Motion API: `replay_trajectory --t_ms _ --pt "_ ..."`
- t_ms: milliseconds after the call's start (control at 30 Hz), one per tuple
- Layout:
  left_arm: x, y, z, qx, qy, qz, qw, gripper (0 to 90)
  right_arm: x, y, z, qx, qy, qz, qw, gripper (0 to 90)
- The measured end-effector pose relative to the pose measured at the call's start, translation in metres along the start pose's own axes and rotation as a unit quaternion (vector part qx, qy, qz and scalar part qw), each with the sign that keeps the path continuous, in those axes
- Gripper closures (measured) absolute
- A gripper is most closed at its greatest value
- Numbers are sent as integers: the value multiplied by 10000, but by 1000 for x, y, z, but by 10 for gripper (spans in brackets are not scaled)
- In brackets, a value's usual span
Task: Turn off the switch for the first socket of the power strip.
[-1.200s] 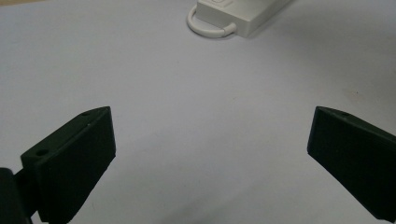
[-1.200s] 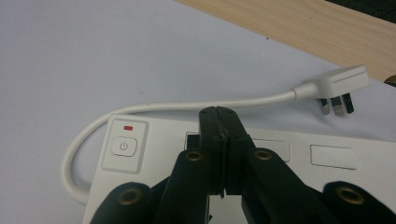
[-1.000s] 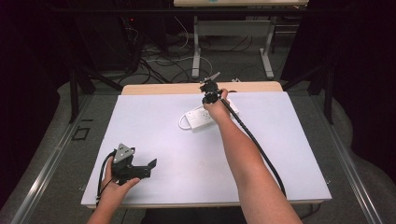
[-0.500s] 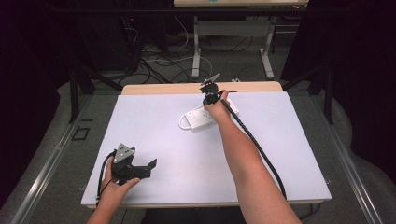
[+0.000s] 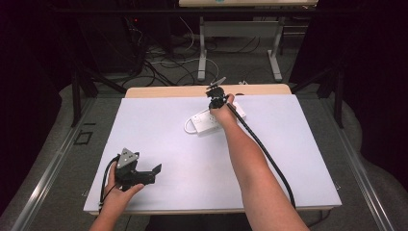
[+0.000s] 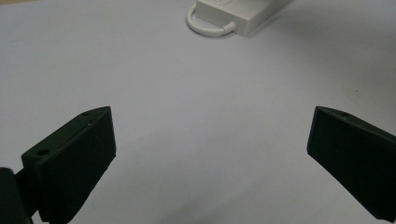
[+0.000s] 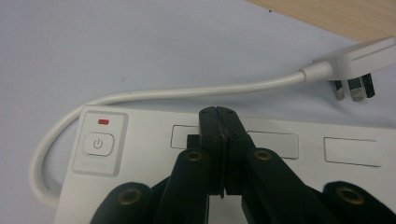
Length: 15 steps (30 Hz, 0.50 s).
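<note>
A white power strip [image 5: 203,121] lies flat at the far middle of the white table [image 5: 288,144]. My right gripper [image 5: 214,102] is shut, and its closed tips [image 7: 219,113] point down at the strip's top face [image 7: 289,163] between two socket covers; nothing shows between the jaws. At the strip's left end is a power button [image 7: 97,143] with a red mark above it. The white cable [image 7: 187,92] loops round to a loose plug [image 7: 350,70] lying on the table. Near the front left, my left gripper [image 5: 153,172] hovers open [image 6: 210,140] over bare table, with the strip [image 6: 243,14] far ahead of it.
A strip of wooden tabletop [image 5: 168,91] runs along the white surface's far edge. Beyond it stand table legs and tangled cables on the floor [image 5: 183,57]. The right gripper's black cable [image 5: 269,159] trails along the person's right forearm to the front edge.
</note>
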State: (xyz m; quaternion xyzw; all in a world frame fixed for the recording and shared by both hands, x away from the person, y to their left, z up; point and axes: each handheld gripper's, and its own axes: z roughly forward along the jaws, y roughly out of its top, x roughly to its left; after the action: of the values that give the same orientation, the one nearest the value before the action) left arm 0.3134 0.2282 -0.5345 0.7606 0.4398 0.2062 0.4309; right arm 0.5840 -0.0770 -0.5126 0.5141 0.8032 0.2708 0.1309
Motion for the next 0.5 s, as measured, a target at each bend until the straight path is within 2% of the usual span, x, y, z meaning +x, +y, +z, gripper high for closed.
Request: replay_trajectory --t_ms 100,133,200,233,267,300,433,500 --pt "0 0 0 -3 0 1 10000 11 0 -1 2 -35 -7 -7 10000 900" --pt "0 0 -1 9 1 -12 10000 11 0 0 2 38 -42 -59 10000 900" --pt "0 0 -1 8 3 -10 10000 11 0 -2 5 -103 9 -14 9999 900" --pt "0 0 -1 7 0 -9 10000 11 0 -1 2 146 -86 -21 9999 900" --pt "0 0 -1 7 -1 -10 10000 11 0 -1 2 155 -84 -8 9998 900" --pt "0 0 -1 8 -2 -10 10000 11 0 -1 4 -23 -49 -24 10000 900" --pt "0 0 0 7 -12 10 10000 11 0 -1 4 26 -63 -65 10000 900" --pt "0 0 0 24 -4 1 10000 11 0 -2 5 -58 -93 -67 9999 900"
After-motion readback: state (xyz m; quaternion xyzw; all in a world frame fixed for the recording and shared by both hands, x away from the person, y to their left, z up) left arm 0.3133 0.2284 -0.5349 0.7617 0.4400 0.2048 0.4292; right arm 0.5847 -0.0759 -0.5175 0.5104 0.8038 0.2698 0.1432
